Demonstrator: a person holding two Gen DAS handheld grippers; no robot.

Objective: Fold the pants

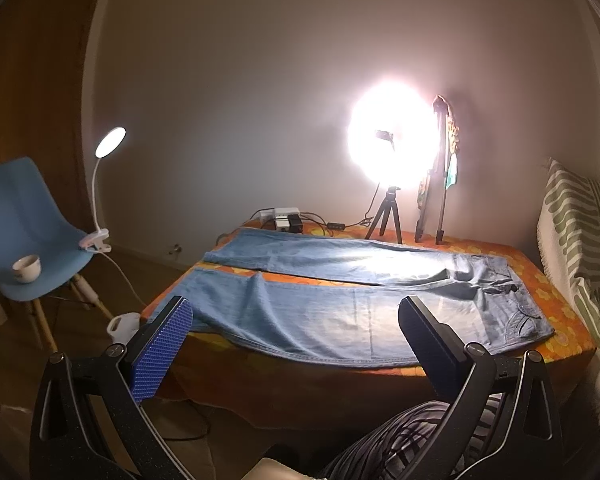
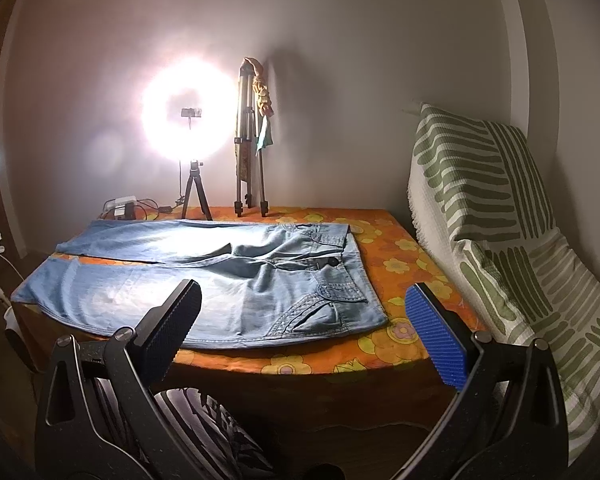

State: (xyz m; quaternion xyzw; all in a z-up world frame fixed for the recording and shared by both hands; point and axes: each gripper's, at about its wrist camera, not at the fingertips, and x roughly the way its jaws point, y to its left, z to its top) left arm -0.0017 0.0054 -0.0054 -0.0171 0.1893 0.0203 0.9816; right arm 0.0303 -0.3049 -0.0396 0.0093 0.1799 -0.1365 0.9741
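Light blue jeans [image 1: 340,292] lie spread flat on a table covered by an orange flowered cloth [image 1: 556,280]. The legs run left and lie apart; the waistband is at the right. In the right wrist view the jeans [image 2: 228,288] show their waistband and pockets near the middle. My left gripper [image 1: 296,320] is open and empty, held in front of the table's near edge over the near leg. My right gripper [image 2: 304,300] is open and empty, in front of the near edge by the waistband corner.
A bright ring light on a small tripod [image 1: 392,140], a folded tripod [image 1: 440,172] and a power strip with cables [image 1: 284,216] stand at the table's back. A blue chair [image 1: 28,220] with a cup and clip lamp is left. A green-striped covered seat [image 2: 500,220] is right.
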